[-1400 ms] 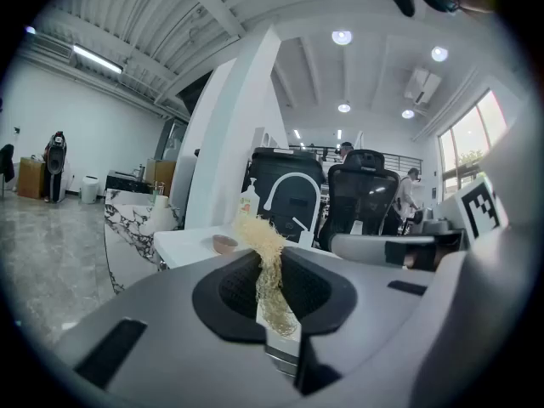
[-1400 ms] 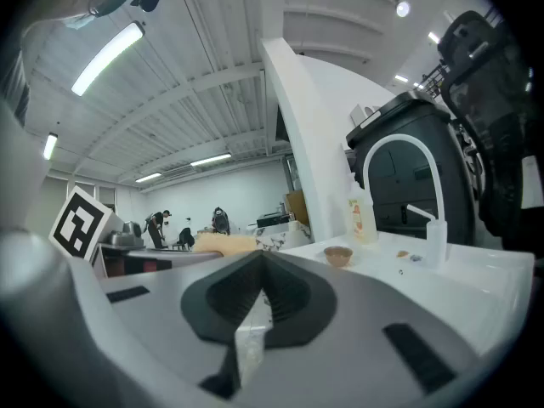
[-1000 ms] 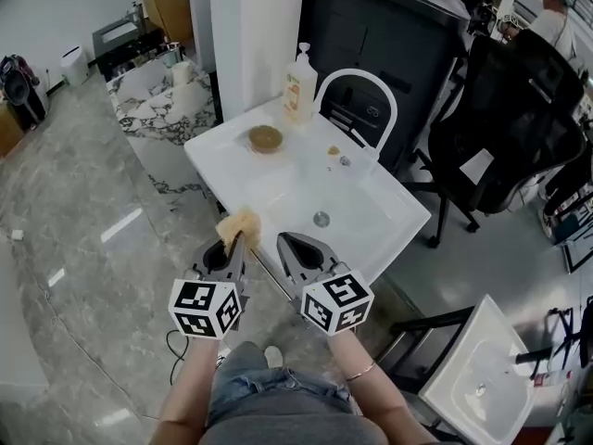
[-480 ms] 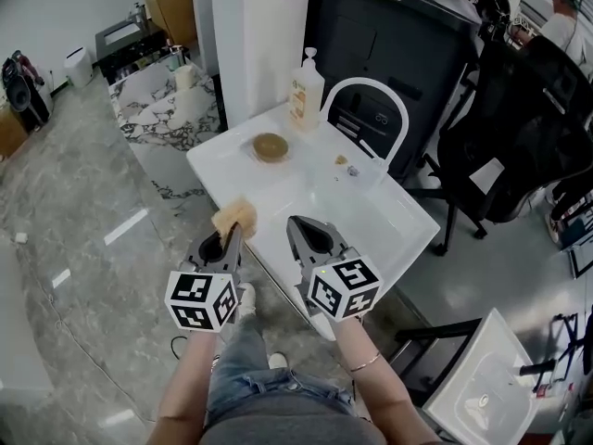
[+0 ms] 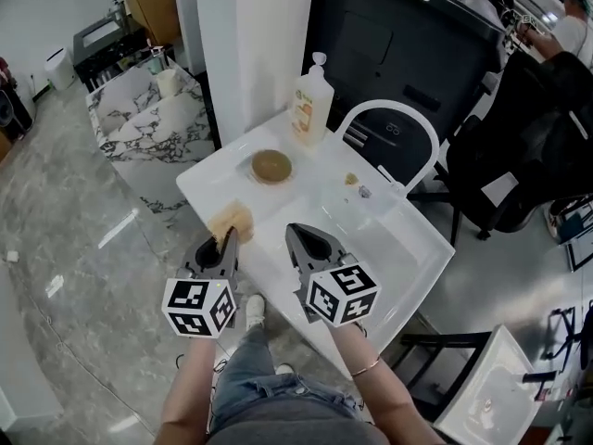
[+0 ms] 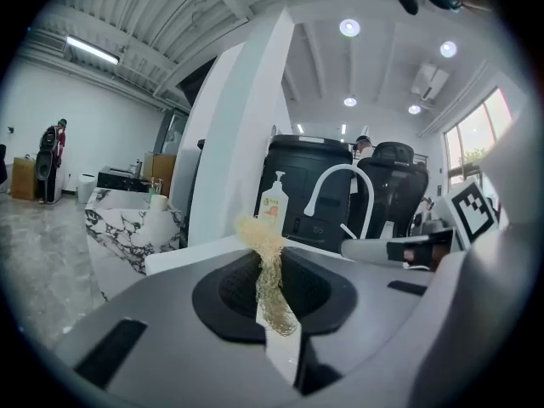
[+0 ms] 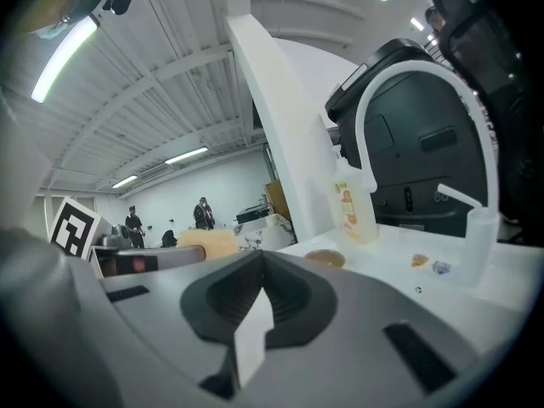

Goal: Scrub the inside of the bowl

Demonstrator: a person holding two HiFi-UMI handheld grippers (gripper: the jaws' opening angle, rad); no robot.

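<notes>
A shallow brown bowl (image 5: 271,166) (image 7: 325,257) sits on the white sink unit's (image 5: 208,188) back left counter, beside a soap bottle (image 5: 311,100). My left gripper (image 5: 228,235) is shut on a yellowish mesh scrubber (image 5: 232,219) (image 6: 269,270) at the unit's front left edge, short of the bowl. To its right my right gripper (image 5: 295,232) is shut with nothing in it; its jaws (image 7: 262,266) meet in the right gripper view. The bowl's inside faces up and looks bare.
A white arched faucet (image 5: 389,119) stands at the back of the basin, with two small bits (image 5: 356,184) near its foot. A black cabinet (image 5: 398,35) and office chair (image 5: 528,137) lie behind and right; a marble table (image 5: 148,109) stands far left.
The view has closed in on the sink unit, and the bowl sits nearer. Both grippers keep their pose side by side; the scrubber stays pinched in the left one.
</notes>
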